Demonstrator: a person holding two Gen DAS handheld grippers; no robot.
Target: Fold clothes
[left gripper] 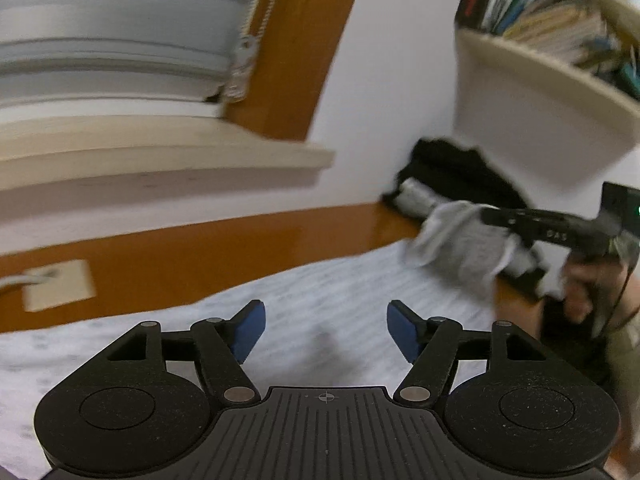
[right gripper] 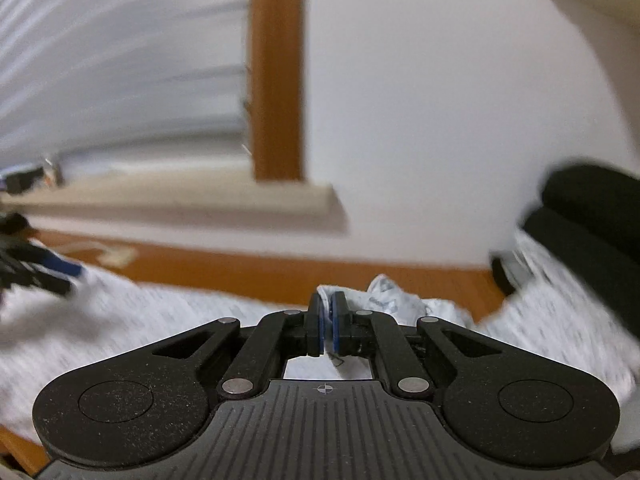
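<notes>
A pale grey patterned garment lies spread over the wooden floor. My left gripper hovers above it, open, with nothing between its blue pads. In the left wrist view the right gripper appears at the far right, held by a hand, with a bunch of the grey cloth lifted in it. In the right wrist view my right gripper is shut on a crumpled fold of the pale garment. The left gripper's blue-tipped finger shows at the left edge.
A stack of dark and grey folded clothes sits by the white wall, also in the right wrist view as dark clothes. A window sill and blinds stand on the left. A shelf with books hangs upper right. A wall socket plate is low on the left.
</notes>
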